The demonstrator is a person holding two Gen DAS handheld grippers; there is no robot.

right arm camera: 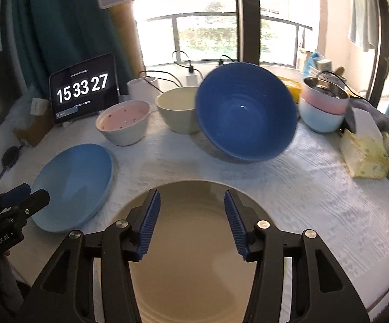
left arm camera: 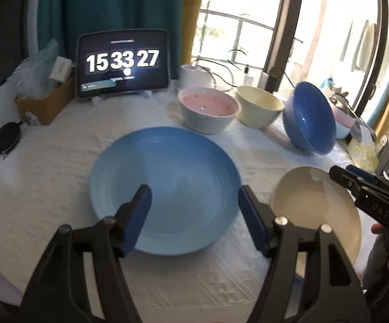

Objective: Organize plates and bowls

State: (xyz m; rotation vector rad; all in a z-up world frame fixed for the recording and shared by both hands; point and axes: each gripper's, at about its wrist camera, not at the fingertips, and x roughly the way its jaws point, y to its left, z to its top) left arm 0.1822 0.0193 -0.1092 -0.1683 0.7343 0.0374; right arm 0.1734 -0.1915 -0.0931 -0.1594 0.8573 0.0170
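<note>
The light blue plate (left arm camera: 165,188) lies flat on the white-clothed table (left arm camera: 60,167), directly ahead of and under the left gripper (left arm camera: 194,202), whose fingers (left arm camera: 140,210) are spread wide with nothing between them, one on each side of the plate's near portion. The cream plate (right arm camera: 194,242) sits just beside it, below the right gripper (right arm camera: 191,210), whose fingers (right arm camera: 151,215) are likewise released and hold nothing. Beyond both sets of fingers stand the pink-lined bowl (left arm camera: 208,110), the cream bowl (left arm camera: 259,107) and the dark blue bowl (right arm camera: 245,113), which is tipped on its side; a stack of pastel bowls (right arm camera: 323,107) lies further right.

The step in hand looks like picking up a plate for stacking. To do it well, a finger should slide under the rim and the other close on top, near the edge; grip the rim squarely, lift level, and keep clear of the neighbouring plate, since the two grippers work close together.
</note>
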